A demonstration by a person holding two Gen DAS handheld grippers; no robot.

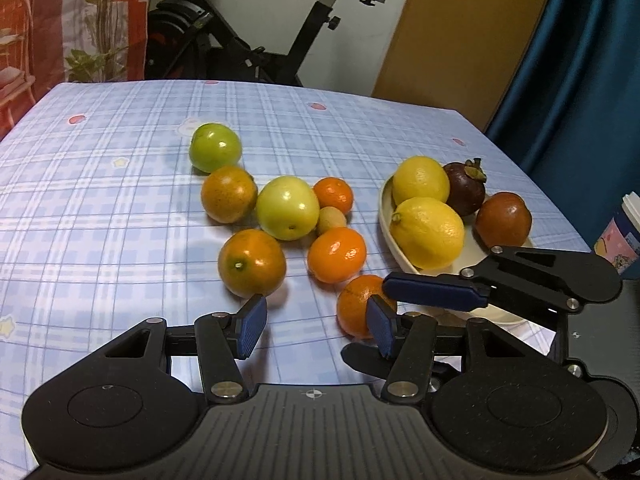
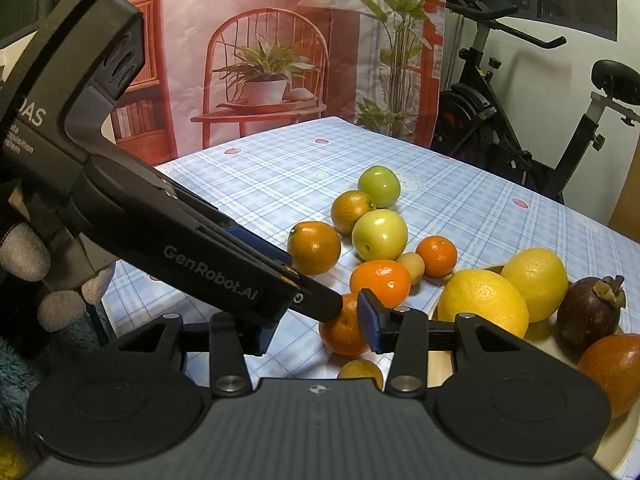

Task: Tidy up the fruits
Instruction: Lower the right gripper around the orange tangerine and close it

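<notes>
Both claws gape, holding nothing – left claw (image 1: 316,330) and right claw (image 2: 320,326) flank a dimpled round tangerine (image 1: 354,306)

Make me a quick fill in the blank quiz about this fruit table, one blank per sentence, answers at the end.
1. The white dish holds ___ lemons.
2. The dark purple fruit in the dish is a ___.
3. The open left tool holds ___.
4. The checked tablecloth is mainly ___.
Missing words: two; mangosteen; nothing; blue.
</notes>
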